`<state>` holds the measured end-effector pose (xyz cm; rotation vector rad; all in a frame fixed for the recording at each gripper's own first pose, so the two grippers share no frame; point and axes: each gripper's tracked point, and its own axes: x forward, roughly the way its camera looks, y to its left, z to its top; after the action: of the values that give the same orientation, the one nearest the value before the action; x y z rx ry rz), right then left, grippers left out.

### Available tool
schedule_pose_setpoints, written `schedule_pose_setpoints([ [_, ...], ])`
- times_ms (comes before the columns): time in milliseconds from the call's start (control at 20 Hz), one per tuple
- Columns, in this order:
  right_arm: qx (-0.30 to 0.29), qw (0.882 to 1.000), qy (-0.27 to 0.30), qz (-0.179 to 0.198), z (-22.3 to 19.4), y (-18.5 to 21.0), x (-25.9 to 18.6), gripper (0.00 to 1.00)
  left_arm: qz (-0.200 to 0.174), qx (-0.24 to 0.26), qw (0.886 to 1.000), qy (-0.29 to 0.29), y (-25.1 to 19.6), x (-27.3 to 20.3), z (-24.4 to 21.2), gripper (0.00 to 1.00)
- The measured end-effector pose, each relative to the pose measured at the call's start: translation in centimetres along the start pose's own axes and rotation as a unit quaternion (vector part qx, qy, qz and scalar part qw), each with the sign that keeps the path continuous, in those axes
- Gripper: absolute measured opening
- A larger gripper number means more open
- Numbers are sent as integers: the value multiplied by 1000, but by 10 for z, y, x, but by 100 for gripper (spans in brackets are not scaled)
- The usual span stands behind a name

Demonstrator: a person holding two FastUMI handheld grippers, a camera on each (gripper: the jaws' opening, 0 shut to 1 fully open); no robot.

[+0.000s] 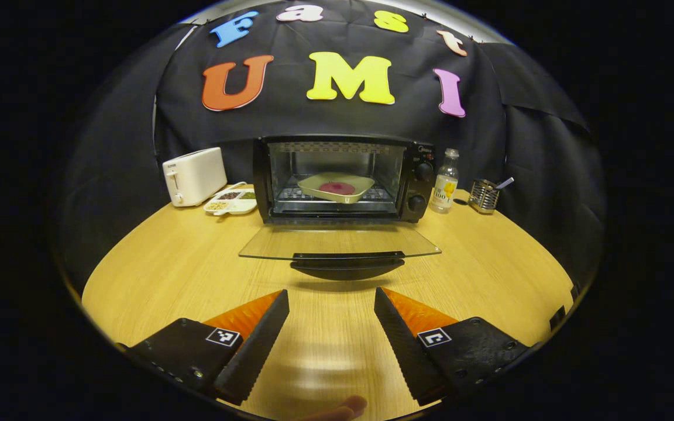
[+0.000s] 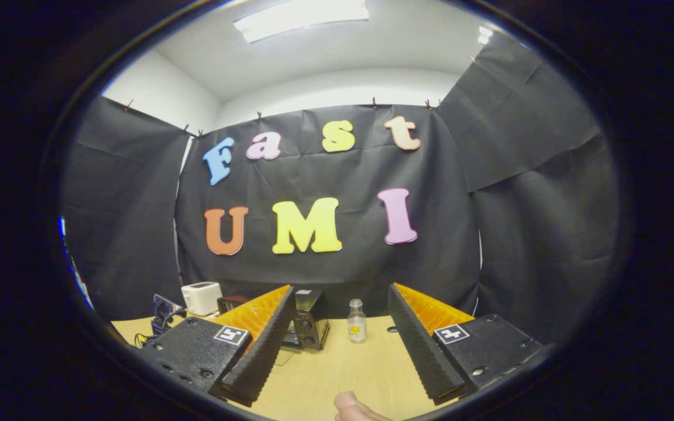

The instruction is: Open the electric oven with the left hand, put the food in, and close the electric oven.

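Near the centre of the left gripper view the electric oven (image 1: 343, 178) stands with its glass door (image 1: 340, 242) folded down and the plate of food (image 1: 337, 187) apparently on its rack, so only closing remains, while both the left claw (image 1: 331, 304) and right claw (image 2: 340, 310) gape empty above the bench (image 1: 489, 269).

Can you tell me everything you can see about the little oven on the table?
The oven is a small black box standing on the wooden table, between a white toaster and a clear bottle. Its glass door, with a dark handle, hangs open, folded flat toward the left claw. Inside, a pale dish holding something reddish sits on the rack. Two round knobs sit on its right side.
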<state>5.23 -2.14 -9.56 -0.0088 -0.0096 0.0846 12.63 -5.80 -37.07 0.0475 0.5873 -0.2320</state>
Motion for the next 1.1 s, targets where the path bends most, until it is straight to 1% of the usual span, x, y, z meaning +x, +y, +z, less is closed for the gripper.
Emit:
schedule_pose_setpoints([
  [150, -21, 1000, -7, -1, -4, -6, 2, 100, -2, 10, 1000, 15, -11, 24, 4, 94],
  [200, -21, 1000, -6, 2, -7, -6, 3, 96, -5, 11, 1000, 19, -17, 30, 6, 94],
  [350, -21, 1000, -2, 5, -14, -20, 2, 96, 4, 23, 999, 28, -18, 44, 10, 94],
  [450, -14, 1000, -1, 4, -19, -28, 1, 96, -4, 18, 999, 38, -21, 50, 7, 95],
  [500, -9, 1000, 1, 6, -23, -29, 0, 100, -1, 14, 999, 46, -21, 54, 4, 95],
  [550, -4, 1000, 3, 5, -27, -33, -1, 96, 0, 11, 999, 51, -20, 52, 4, 95],
  [600, -3, 1000, 6, 5, -30, -37, 0, 100, 1, 9, 998, 57, -21, 53, 1, 95],
  [650, -3, 1000, 9, 0, -32, -41, 0, 100, 0, 6, 998, 62, -20, 54, -2, 94],
  [700, -3, 1000, 11, -5, -34, -46, 0, 96, 0, 2, 998, 68, -20, 55, -6, 94],
  [750, -2, 1000, 10, -7, -33, -48, 0, 100, 4, 2, 997, 74, -20, 56, -8, 94],
  [850, 1, 1000, 9, -6, -34, -47, -2, 100, 14, 11, 997, 75, -20, 57, -8, 95],
  [900, 2, 1000, 11, -4, -35, -47, -4, 96, 18, 17, 997, 74, -20, 58, -8, 94],
  [950, 2, 1000, 11, -3, -35, -47, -5, 96, 20, 19, 997, 75, -19, 58, -8, 94],
  [1000, 2, 1000, 12, -4, -35, -47, -6, 100, 20, 17, 997, 78, -18, 58, -9, 94],
  [1050, 2, 1000, 12, -4, -34, -47, -8, 100, 20, 14, 997, 79, -19, 58, -7, 94],
  [1100, -1, 1000, 12, -5, -34, -48, -9, 96, 20, 14, 997, 79, -20, 56, -5, 94],
])
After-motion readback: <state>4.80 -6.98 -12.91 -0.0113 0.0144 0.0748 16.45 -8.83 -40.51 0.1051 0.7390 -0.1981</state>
